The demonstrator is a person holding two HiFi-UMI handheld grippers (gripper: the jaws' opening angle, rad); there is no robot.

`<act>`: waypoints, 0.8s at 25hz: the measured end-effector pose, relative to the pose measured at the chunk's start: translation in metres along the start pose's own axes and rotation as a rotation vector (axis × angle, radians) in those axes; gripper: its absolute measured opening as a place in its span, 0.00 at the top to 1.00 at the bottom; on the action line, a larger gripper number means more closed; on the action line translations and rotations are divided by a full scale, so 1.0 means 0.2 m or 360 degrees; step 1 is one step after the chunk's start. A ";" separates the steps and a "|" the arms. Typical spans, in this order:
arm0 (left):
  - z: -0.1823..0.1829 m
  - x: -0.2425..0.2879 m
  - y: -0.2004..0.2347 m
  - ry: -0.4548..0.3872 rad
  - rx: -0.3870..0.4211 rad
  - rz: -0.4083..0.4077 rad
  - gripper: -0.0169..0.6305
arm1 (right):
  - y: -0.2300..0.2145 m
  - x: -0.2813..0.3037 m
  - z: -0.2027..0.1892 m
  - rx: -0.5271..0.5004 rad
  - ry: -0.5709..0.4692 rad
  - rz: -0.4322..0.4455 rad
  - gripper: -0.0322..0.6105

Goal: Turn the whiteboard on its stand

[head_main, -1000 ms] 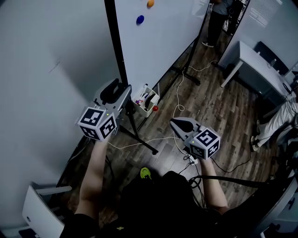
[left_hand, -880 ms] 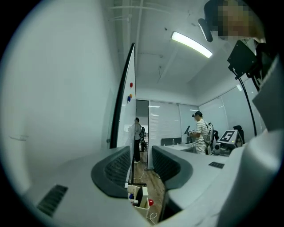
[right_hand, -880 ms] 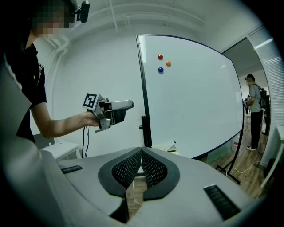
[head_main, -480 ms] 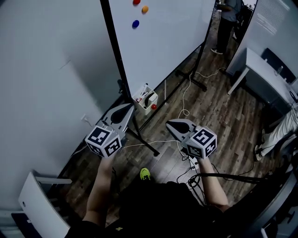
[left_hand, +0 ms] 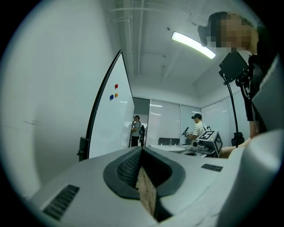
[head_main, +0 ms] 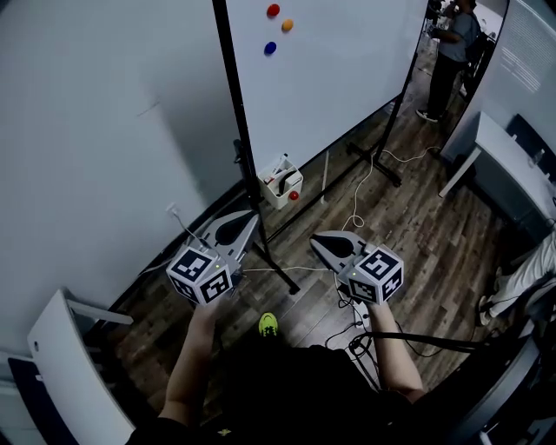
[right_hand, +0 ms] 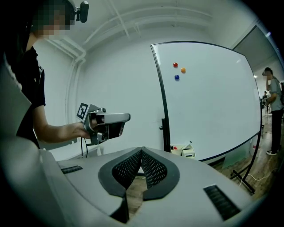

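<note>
White whiteboard — ahead of left tongs

- The person is wearing a black short-sleeved top and a bright yellow-green shoe.
- The left gripper and the right gripper are showing pale grey shells with dark, ribbed pads.
- Each is carrying a white cube printed with black square markers.

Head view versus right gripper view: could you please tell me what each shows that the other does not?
Only the head view shows the yellow-green shoe and the white desk. Only the right gripper view shows the ceiling pipes. Both show the whiteboard, its three magnets and the left gripper, jaws shut.
</note>
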State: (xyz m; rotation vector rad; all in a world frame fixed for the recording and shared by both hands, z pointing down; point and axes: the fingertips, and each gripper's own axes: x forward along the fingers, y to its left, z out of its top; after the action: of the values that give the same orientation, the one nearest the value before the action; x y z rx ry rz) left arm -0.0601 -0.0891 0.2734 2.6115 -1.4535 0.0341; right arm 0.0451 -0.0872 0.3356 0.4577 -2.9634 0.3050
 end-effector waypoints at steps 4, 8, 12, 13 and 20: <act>-0.08 -0.07 -0.15 -0.0006 -0.0055 0.0028 0.96 | 0.08 -0.10 -0.03 -0.0012 -0.0012 0.0032 0.95; -0.17 -0.14 -0.33 -0.0013 -0.0125 0.0065 0.96 | 0.18 -0.21 -0.08 -0.0017 -0.0018 0.0081 0.95; -0.27 -0.20 -0.49 0.0027 -0.0166 0.0070 0.96 | 0.27 -0.30 -0.15 -0.0004 -0.0018 0.0104 0.95; -0.29 -0.21 -0.52 0.0038 -0.0180 0.0070 0.96 | 0.28 -0.32 -0.17 0.0004 -0.0010 0.0105 0.95; -0.35 -0.28 -0.66 0.0023 -0.0259 0.0057 0.96 | 0.37 -0.41 -0.20 -0.0023 0.0008 0.0091 0.95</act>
State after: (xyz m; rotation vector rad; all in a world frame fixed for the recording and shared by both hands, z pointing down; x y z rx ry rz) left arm 0.0250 0.0372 0.3210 2.4513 -1.4340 -0.0587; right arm 0.1039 0.0134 0.3484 0.3701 -2.9761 0.2903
